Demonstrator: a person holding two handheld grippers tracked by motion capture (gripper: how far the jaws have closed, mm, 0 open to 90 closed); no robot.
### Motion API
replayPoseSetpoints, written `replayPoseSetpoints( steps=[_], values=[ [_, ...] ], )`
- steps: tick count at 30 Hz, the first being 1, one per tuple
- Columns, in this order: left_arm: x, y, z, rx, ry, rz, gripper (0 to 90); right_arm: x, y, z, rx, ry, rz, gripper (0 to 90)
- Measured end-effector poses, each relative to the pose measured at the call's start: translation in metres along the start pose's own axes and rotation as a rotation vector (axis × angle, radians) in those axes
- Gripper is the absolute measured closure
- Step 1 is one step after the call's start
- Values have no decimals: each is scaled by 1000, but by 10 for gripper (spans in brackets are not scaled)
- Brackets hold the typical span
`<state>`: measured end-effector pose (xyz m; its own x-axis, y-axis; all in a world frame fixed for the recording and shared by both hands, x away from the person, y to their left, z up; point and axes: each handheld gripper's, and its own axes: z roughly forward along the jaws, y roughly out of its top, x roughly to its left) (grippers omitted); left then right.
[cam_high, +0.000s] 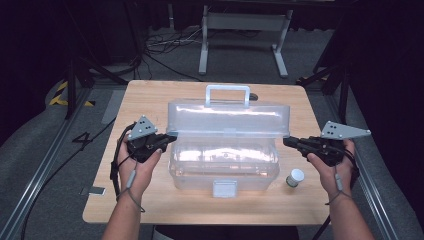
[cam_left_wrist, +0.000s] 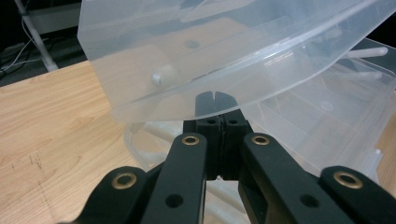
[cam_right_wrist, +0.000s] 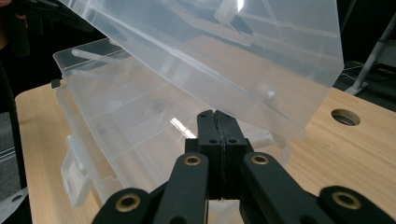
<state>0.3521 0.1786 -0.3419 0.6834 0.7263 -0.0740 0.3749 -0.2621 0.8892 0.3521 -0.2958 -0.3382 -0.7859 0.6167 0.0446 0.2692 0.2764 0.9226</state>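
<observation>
A clear plastic toolbox (cam_high: 224, 167) stands in the middle of the wooden table (cam_high: 150, 100), with its lid (cam_high: 229, 119) lifted part way and its handle (cam_high: 227, 95) pointing up. My left gripper (cam_high: 172, 137) is at the lid's left end and my right gripper (cam_high: 287, 141) at its right end. Both are shut, with nothing between the jaws. In the left gripper view the closed tips (cam_left_wrist: 215, 100) sit just under the lid's rim (cam_left_wrist: 224, 46), above the base (cam_left_wrist: 327, 107). In the right gripper view the closed tips (cam_right_wrist: 217, 116) sit under the lid's edge (cam_right_wrist: 224, 51), beside the base (cam_right_wrist: 126, 126).
A small jar with a white cap (cam_high: 295, 177) stands on the table by my right hand, near the box's front right corner. The box's front latch (cam_high: 224, 188) hangs loose. A cable hole (cam_right_wrist: 345, 116) is in the tabletop. Desk legs and cables lie beyond the far edge.
</observation>
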Motion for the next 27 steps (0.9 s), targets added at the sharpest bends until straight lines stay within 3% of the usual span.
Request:
replayPoseSetpoints(
  steps=[6,9,13,15,17,18,20,22,24,27],
  values=[
    [1,2,1,-2,-9,-7,900,1,-1,-5,-5,1,-7,900],
    [2,2,1,-4,-18,-9,900,2,-3,-8,-7,23,-4,853],
    [3,3,1,-1,-20,-14,900,4,-4,-12,13,-24,-13,799],
    [4,4,1,-2,-24,-18,900,5,-4,-13,41,-98,-16,732],
    [5,4,1,-3,-24,-14,900,6,-4,-12,47,-120,-17,704],
    [5,5,1,-3,-25,-15,900,4,-4,-12,49,-166,-20,662],
    [5,6,1,2,-29,-14,900,3,-5,-11,28,-196,-9,586],
    [6,6,1,2,-34,-13,900,1,-6,-11,-14,-204,-22,574],
    [6,6,1,3,-35,-15,900,2,-7,-9,-16,-179,-6,570],
    [7,6,1,7,-38,-16,900,6,-6,-5,-15,-191,-9,497]
  ],
)
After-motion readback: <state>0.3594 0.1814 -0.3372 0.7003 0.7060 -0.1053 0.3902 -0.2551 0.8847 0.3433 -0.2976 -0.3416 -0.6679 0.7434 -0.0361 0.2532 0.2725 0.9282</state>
